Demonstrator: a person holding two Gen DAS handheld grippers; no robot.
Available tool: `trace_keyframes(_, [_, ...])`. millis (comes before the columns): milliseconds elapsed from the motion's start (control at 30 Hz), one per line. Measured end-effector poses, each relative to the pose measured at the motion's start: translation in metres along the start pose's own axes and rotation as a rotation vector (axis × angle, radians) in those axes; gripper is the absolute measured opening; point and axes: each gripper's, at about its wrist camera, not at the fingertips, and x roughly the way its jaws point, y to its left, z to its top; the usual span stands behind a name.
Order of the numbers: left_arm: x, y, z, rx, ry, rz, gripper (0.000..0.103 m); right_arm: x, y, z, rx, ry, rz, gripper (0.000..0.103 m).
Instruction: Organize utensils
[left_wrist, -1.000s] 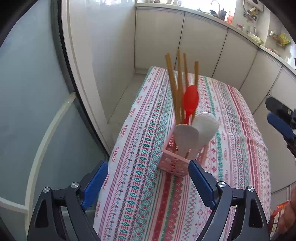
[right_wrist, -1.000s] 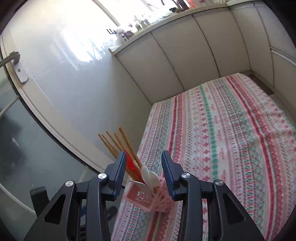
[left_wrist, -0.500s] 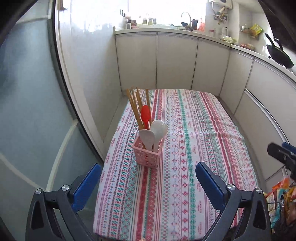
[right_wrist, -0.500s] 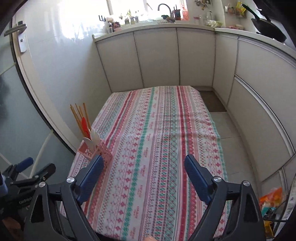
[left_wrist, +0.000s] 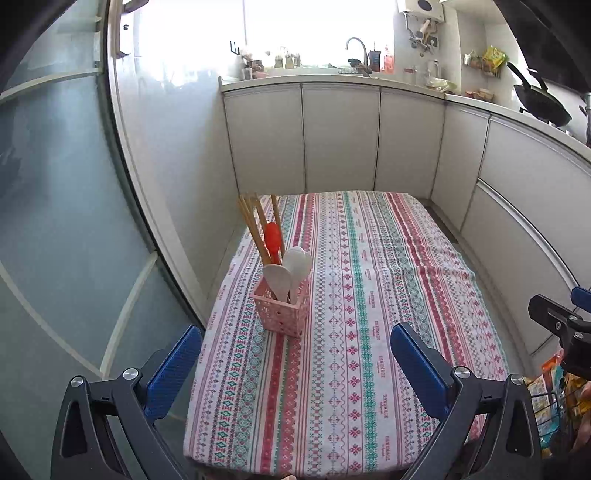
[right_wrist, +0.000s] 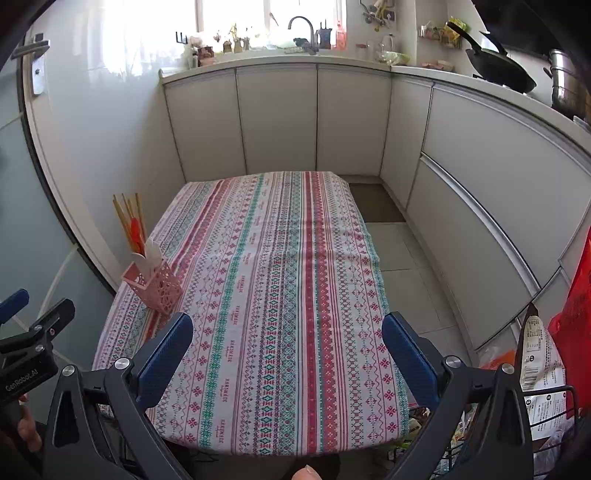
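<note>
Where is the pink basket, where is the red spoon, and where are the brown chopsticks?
pink basket (left_wrist: 282, 316), left wrist view, on its front wall.
red spoon (left_wrist: 273, 236), left wrist view, on its red bowl.
brown chopsticks (left_wrist: 251, 225), left wrist view, partway up one bare stick.

Each hand-held gripper (left_wrist: 295, 360) — black frame, silver screws, blue textured pads (right_wrist: 164, 352) — one marked "GenRobot.AI".

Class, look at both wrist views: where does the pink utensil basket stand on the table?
The pink utensil basket stands upright near the left edge of the striped tablecloth, beside the glass door, left of centre in both views.
</note>
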Motion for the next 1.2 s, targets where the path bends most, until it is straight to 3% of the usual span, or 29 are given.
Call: trace_keyframes(1200, [0.001, -0.006, -0.003, 0.008, -0.002, -0.011, 0.103, 0.014, 0.016, 0.002, -0.006, 0.011, -0.018, 0.103])
